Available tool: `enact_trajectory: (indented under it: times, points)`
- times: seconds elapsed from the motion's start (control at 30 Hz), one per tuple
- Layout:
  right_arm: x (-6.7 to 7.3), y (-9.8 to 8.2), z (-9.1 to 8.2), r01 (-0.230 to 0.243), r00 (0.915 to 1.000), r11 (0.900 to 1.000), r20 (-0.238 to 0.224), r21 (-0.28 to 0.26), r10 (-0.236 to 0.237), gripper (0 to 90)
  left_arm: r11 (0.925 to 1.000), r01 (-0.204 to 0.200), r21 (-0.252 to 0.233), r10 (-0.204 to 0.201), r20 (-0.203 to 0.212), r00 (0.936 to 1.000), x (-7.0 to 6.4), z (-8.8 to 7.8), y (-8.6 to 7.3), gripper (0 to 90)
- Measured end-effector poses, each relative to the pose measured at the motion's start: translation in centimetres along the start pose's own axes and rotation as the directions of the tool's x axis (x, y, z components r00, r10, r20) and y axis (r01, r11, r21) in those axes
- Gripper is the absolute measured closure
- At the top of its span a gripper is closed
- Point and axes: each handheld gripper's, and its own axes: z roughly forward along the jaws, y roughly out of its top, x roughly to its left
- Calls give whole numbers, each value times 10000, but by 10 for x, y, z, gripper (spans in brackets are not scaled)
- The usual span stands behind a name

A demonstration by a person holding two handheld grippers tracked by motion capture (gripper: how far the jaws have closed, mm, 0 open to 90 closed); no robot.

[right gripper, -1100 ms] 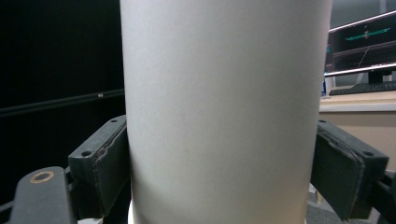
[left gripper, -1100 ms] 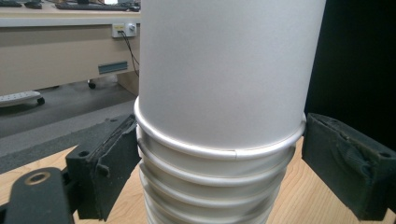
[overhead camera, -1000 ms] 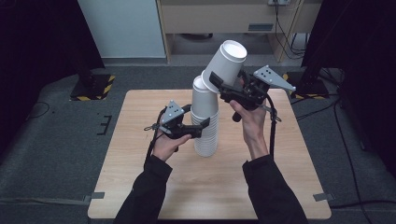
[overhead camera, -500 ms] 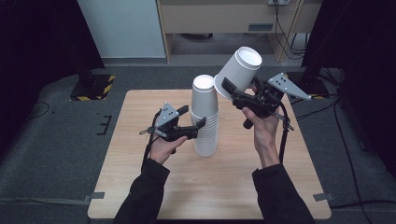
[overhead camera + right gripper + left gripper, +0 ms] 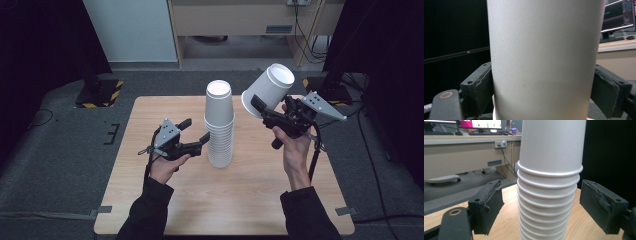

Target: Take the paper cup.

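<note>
Right gripper: jaws pinch a single white paper cup across its wall, near the rim end. In the right gripper view the pads press the cup's sides. The cup is held in the air, above the table's far right part, tilted, base pointing up and away to the right, open mouth facing down and left toward the stack.

Left gripper: jaws spread, one either side of the lower half of the cup stack. The left gripper view shows a gap between each pad and the stack's rims; not touching on either side.

The stack stands upright, mouth down, near the middle of the wooden table, long axis vertical. The lifted cup hangs to the right of the stack's top and about level with it, apart from it, its axis leaning well off the stack's.

Judgement: the right hand is the one carrying the cup, and the open table lies below and in front of it. To stand the cup mouth down there, its axis must come upright as it lowers. The left gripper looks placed to steady the stack.
</note>
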Motion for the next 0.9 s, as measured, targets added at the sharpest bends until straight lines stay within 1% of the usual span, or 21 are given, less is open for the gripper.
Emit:
enact_trajectory:
  times: [0.03, 0.1, 0.23, 0.37, 0.43, 0.57, 0.7, 0.9]
  points:
    - [-4, -3, -5, -128, 9999, 9999, 72, 41, 128, 149, 10000, -86, 33, 86, -15, 10000, -1, -2, -2, 182]
    - [-7, -5, -10, -126, 9998, 9999, 158, 55, 125, 149, 9997, -220, 96, 221, -73, 9997, -2, -4, -3, 179]
    - [-12, -10, -20, -269, 9992, 9996, 283, 23, 268, 149, 9995, -279, 140, 280, -96, 9996, -3, -8, -8, 186]
    - [-16, -16, -28, -458, 9982, 9989, 405, 107, 453, 149, 9990, -397, 207, 399, -89, 9992, -5, -11, -13, 191]
    - [-18, -19, -32, -560, 9975, 9984, 438, 123, 554, 149, 9992, -335, 199, 335, -26, 9994, -5, -13, -16, 191]
    - [-21, -27, -39, -810, 9957, 9965, 471, 183, 801, 149, 9991, -411, 105, 412, -96, 9991, -7, -14, -20, 191]
    - [-22, -32, -46, -893, 9946, 9958, 549, 179, 882, 149, 9989, -450, 145, 452, -90, 9989, -11, -14, -25, 193]
    - [-24, -39, -54, -1134, 9918, 9934, 613, 153, 1123, 150, 9993, -347, 171, 347, 2, 9994, -16, -12, -33, 199]
